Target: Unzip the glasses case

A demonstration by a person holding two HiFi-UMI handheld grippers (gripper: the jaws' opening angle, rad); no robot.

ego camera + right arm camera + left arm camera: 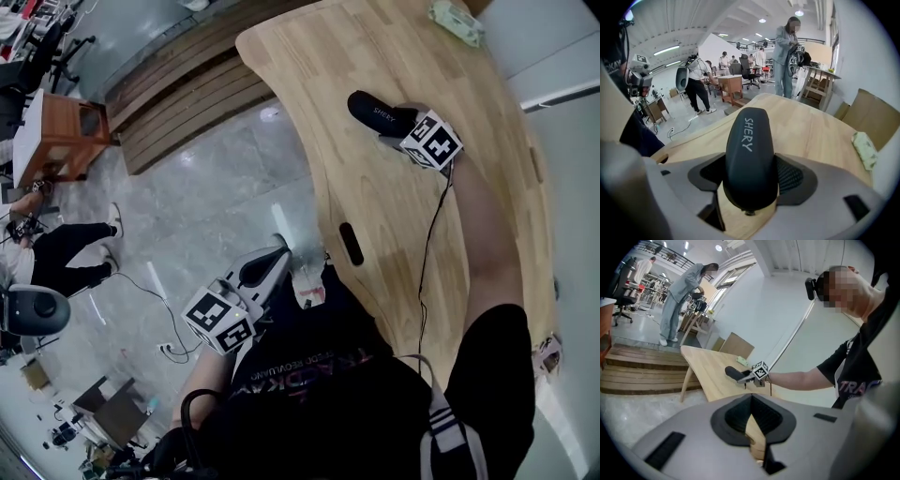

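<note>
A black glasses case marked "SHERY" is gripped at its near end by my right gripper over the light wooden table. In the right gripper view the case fills the gap of the right gripper, both pads pressed on its sides, its far end pointing away. My left gripper hangs off the table's near-left edge, apart from the case. In the left gripper view the left gripper is shut with nothing in it, and the case shows far off.
A green-and-white pouch lies at the table's far end. A black slot sits in the tabletop near its left edge. A cable trails from the right gripper. Wooden steps, a small orange table and people stand beyond.
</note>
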